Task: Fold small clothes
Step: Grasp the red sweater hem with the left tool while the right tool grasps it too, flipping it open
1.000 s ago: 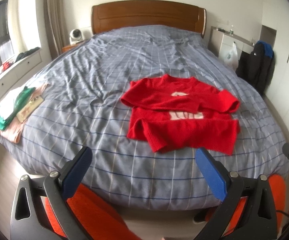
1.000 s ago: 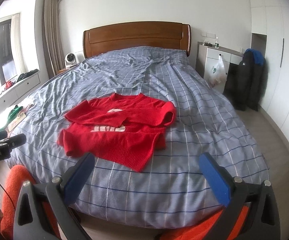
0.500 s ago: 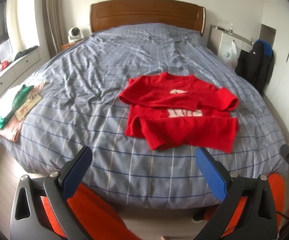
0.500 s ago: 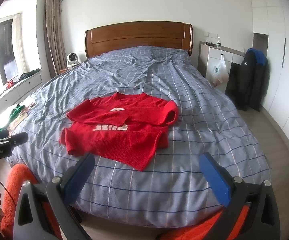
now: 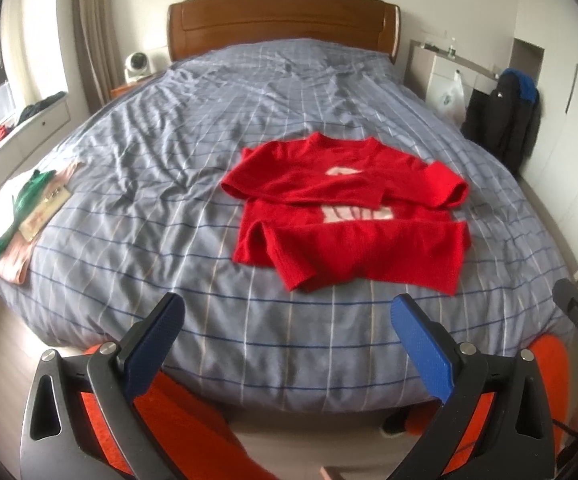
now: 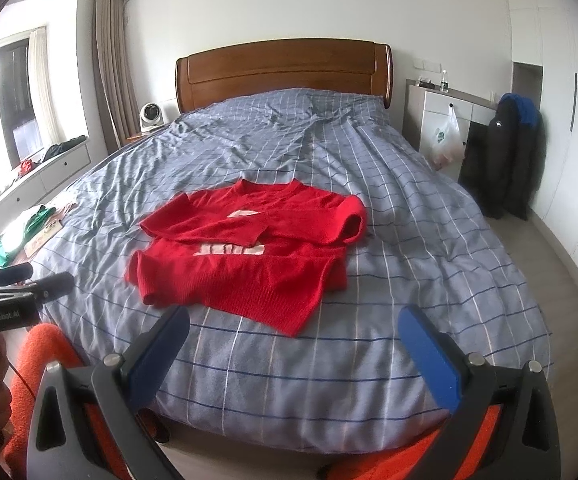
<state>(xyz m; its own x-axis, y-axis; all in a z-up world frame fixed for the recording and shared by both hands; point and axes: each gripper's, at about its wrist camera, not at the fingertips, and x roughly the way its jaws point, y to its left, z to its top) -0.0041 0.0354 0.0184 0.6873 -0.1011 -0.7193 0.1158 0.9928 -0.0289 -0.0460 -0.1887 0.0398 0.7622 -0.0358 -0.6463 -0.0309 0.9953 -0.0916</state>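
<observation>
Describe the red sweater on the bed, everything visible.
The red sweater is a knit with a round neck and ribbed hem, and a partly covered white print on its chest. Both sleeves are folded across the front. It lies flat on the grey checked bedcover, near the foot of the bed. Neither gripper touches it.

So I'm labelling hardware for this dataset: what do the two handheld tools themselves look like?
Both match: the left tool and right tool have two flat blue pads with a fine ribbed texture, on black angular arms with triangular cut-outs and silver screw heads. Seen from the right wrist, the left tool's black body carries small white lettering, too blurred to read.
</observation>
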